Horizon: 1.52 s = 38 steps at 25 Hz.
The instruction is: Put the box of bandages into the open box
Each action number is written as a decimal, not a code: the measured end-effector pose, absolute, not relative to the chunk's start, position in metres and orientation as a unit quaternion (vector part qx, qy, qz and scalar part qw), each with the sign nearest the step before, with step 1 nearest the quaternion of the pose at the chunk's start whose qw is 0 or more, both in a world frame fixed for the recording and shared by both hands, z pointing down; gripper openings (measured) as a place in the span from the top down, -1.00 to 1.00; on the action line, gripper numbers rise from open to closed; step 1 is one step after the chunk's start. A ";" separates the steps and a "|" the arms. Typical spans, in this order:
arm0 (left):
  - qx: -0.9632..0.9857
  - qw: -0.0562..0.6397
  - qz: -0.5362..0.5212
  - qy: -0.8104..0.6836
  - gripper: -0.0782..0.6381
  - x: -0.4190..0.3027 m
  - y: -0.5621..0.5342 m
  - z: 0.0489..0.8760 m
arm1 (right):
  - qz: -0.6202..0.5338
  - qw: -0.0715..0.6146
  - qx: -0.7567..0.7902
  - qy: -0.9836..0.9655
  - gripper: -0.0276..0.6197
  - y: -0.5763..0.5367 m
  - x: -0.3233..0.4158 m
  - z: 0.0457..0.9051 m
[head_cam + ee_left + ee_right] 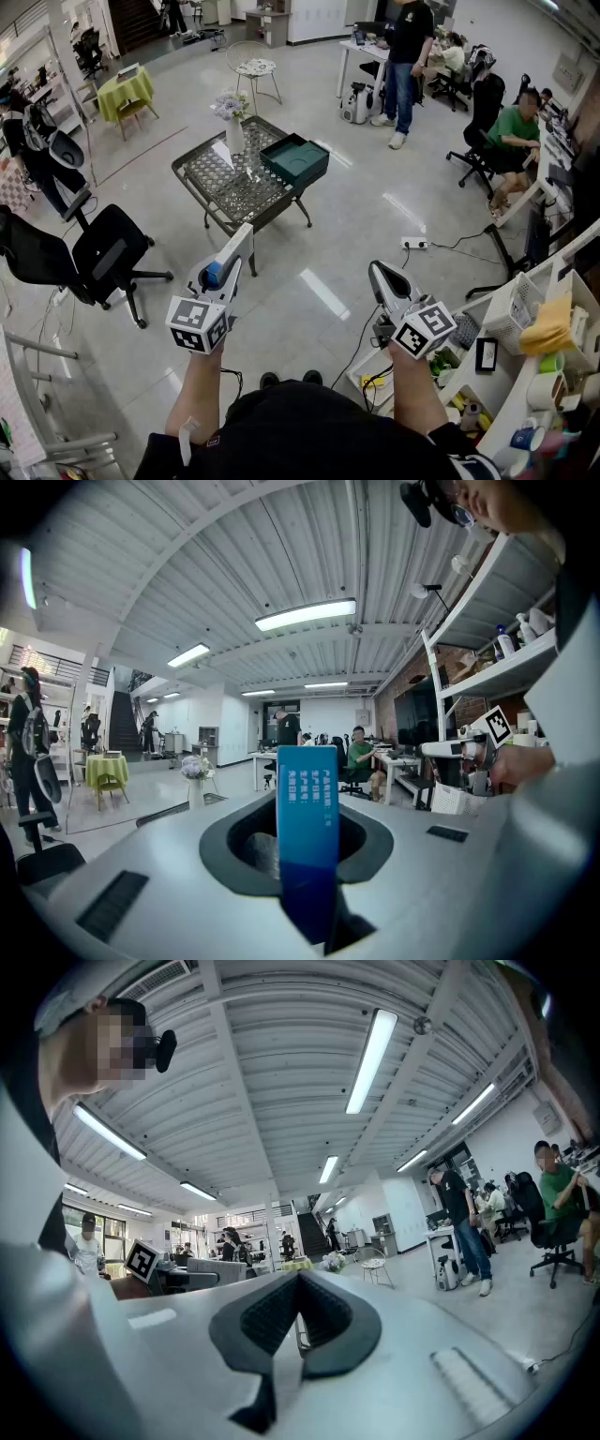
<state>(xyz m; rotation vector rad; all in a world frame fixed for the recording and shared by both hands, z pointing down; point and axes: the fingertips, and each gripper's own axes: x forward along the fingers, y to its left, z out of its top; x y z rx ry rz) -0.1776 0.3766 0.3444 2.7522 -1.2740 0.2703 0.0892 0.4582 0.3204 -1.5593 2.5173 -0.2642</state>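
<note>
My left gripper (236, 246) is held up in front of me, shut on a slim blue box of bandages (214, 275). In the left gripper view the blue box (307, 794) stands upright between the two jaws of the left gripper (307, 860), with white print on its face. The open box (294, 159) is dark green and sits on the far right corner of a glass-topped table (217, 183), well ahead of both grippers. My right gripper (379, 275) hangs to the right, shut and empty. In its own view the right gripper (298, 1312) has nothing between its pads.
A vase of flowers (232, 120) stands on the glass table beside the green box. A black office chair (105, 251) is at the left. White shelves with clutter (525, 361) line the right. A power strip and cable (413, 244) lie on the floor. People stand and sit at desks beyond.
</note>
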 end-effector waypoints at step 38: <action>0.904 0.097 0.081 -0.409 0.56 -0.089 0.331 0.385 | -0.151 0.086 -0.491 0.854 0.88 0.410 0.139 0.359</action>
